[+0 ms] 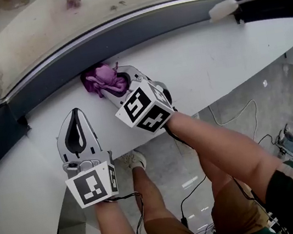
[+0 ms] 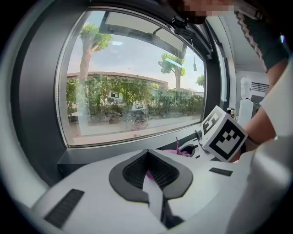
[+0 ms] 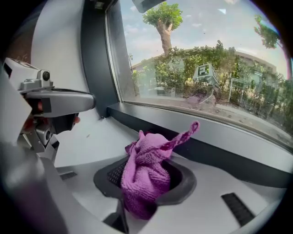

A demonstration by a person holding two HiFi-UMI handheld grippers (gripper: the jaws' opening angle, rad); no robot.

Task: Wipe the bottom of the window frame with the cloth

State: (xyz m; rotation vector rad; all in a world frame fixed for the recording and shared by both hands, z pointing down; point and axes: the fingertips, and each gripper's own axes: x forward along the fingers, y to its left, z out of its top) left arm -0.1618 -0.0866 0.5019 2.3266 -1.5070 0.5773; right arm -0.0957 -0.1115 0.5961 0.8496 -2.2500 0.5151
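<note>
We start with the window pane (image 3: 206, 59), which is not our target: if we drift upward, the wipe would smear the glass and miss the frame. Below it runs the dark bottom of the window frame (image 1: 138, 32), long and curving in the head view, with the white sill (image 1: 211, 69) under it. The right tool (image 1: 121, 86) is clamped on the purple cloth (image 3: 145, 176), which sits bunched where frame meets sill; we cannot tell whether it touches the frame yet. The bunching is our main worry. Only a small wad would make contact, so a pass could leave strips unwiped, and hard pressure might drag the cloth out of the jaws. The left tool (image 1: 75, 125) hangs over the sill near the right one, jaws together and empty. We judge it could block a leftward stroke.
</note>
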